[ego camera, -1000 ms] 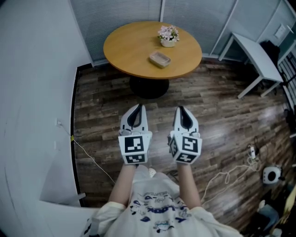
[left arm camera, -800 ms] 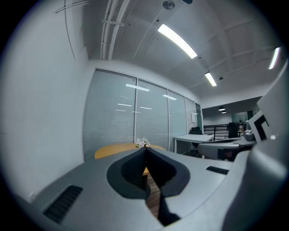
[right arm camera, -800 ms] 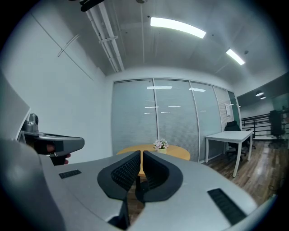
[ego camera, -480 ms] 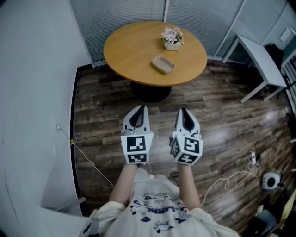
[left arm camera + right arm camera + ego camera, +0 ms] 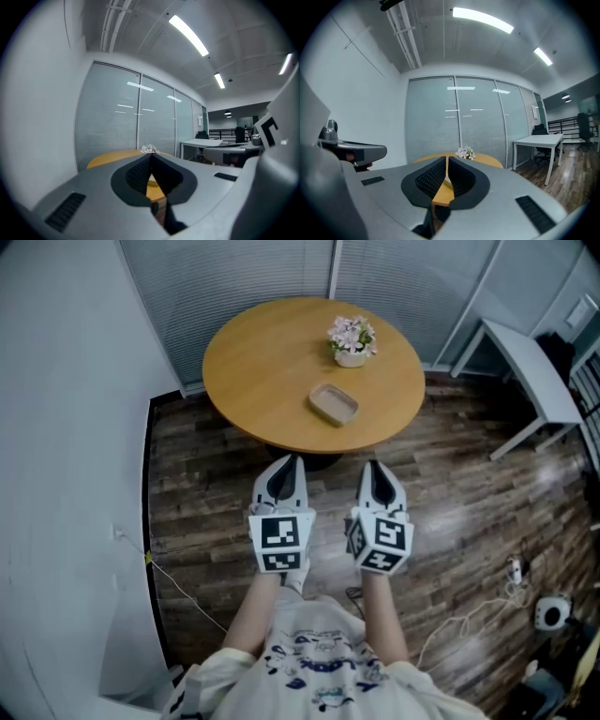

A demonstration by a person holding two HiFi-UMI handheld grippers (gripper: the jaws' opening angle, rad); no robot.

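- At the far left, a pale wall (image 5: 66,446) is seen. A thin cord (image 5: 183,582) is laid on the dark wood floor (image 5: 202,474) beside it.
- The left tool (image 5: 285,465) is held out over the floor. Its jaws are pressed together, and nothing is held between them.
- The round wooden counter (image 5: 262,362) has been brought closer than it was a moment ago. Its near edge is now seen just in front of both tool tips, and its dark foot is almost hidden under it. Nothing on it is touched yet.
- A small tan dish (image 5: 334,404) is set on the counter near that edge. It lies ahead of the gap between the two tools, apart from both.
- A pot of pink flowers (image 5: 352,337) is stood a little behind the dish, nearer the window blinds.
- The right tool (image 5: 373,470) is held level with the left one. Its jaws are closed to a thin slit, and nothing is held in it.
- At the far right, a white desk (image 5: 530,367) is seen, and a pale cable (image 5: 455,610) is spread on the floor.
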